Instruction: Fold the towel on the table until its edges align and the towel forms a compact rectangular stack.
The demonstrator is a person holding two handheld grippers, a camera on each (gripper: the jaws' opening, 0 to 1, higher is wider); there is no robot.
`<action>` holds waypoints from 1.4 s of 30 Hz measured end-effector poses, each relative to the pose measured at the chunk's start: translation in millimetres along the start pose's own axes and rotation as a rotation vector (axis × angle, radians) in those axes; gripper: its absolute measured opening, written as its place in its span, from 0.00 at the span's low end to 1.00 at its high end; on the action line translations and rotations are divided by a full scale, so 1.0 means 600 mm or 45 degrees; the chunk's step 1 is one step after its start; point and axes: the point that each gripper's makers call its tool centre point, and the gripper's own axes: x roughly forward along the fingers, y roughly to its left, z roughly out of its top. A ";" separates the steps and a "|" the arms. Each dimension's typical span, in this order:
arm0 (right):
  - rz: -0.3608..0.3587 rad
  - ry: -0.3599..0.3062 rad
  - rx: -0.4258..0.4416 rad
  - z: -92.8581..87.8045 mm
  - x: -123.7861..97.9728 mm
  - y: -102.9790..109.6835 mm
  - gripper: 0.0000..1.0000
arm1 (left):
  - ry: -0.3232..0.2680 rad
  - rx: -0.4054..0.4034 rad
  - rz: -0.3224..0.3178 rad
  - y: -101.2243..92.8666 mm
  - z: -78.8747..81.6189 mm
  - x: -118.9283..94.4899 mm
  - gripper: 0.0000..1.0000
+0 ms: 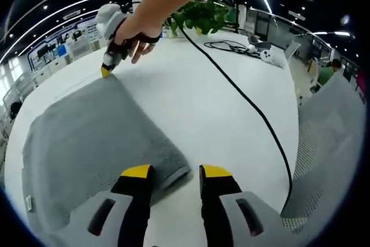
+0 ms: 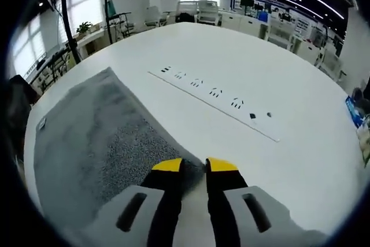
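Where the towel [image 1: 92, 137] lies, both hand-held grippers spread, its tag [image 2: 41, 124] unreadable.

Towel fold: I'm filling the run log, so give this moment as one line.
towel: flat on table | left gripper: open at towel's corner | right gripper: at opposite corner | fold: not finished

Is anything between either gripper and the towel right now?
Nothing visible. The left gripper is at one corner of the grey towel, the right gripper at another; the black cable lies clear beside it.
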 end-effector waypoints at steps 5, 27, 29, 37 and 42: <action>0.014 -0.001 0.125 -0.003 0.005 0.009 0.22 | 0.028 0.026 -0.013 -0.006 -0.012 0.009 0.36; 0.028 0.009 0.213 -0.041 -0.029 -0.013 0.08 | 0.043 0.026 -0.131 -0.055 0.029 0.035 0.06; 0.025 0.010 0.214 -0.047 -0.034 -0.020 0.08 | 0.045 0.039 -0.151 -0.066 0.033 0.038 0.05; 0.034 0.061 0.170 -0.064 -0.054 -0.040 0.01 | 0.042 0.088 -0.202 -0.106 0.047 0.049 0.05; 0.029 0.090 0.118 -0.082 -0.073 -0.055 0.00 | 0.038 0.041 -0.249 -0.136 0.061 0.061 0.05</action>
